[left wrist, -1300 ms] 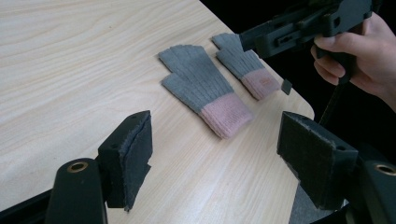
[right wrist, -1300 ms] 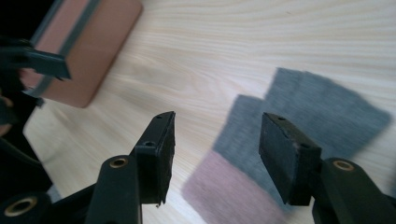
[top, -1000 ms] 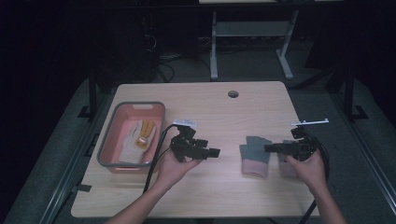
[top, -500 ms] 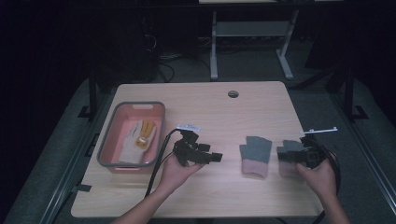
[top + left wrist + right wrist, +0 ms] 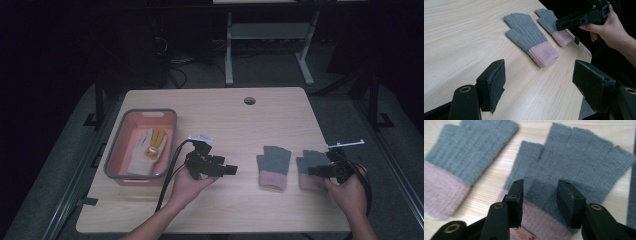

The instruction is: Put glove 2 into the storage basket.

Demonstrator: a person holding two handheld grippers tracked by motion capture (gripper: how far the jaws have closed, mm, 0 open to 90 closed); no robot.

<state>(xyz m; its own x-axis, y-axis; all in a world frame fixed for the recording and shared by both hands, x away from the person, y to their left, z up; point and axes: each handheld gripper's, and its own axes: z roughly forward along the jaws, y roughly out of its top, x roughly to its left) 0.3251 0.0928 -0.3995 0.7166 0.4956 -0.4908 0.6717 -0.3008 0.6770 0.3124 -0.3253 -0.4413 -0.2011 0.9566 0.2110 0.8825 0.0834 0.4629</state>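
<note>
Lower middle of the high view: left gripper (image 5: 231, 170) held above bare tabletop, cable trailing down beside the tub; jaws spread wide with nothing between them, seen plainly in the left gripper view (image 5: 539, 82). Lower right of the high view: right gripper (image 5: 312, 171) over the right glove (image 5: 311, 162), gripped by the right hand (image 5: 350, 192) at the table's (image 5: 220, 115) right edge. In the right gripper view, jaws (image 5: 540, 195) parted by a moderate gap, hovering above that glove near where grey knit meets pink cuff; contact with the fabric cannot be told, nothing pinched. Just left of it, second glove (image 5: 273, 165), same grey with pink cuff, lying flat and close beside the first without touching, cuffs toward the bottom of the frame. At centre left of the high view, pink tub (image 5: 119, 150) with grey rim, holding a pale glove (image 5: 137, 152) and a yellow item (image 5: 154, 145) lying on it. Near the table's top edge, small round hole (image 5: 249, 100).
</note>
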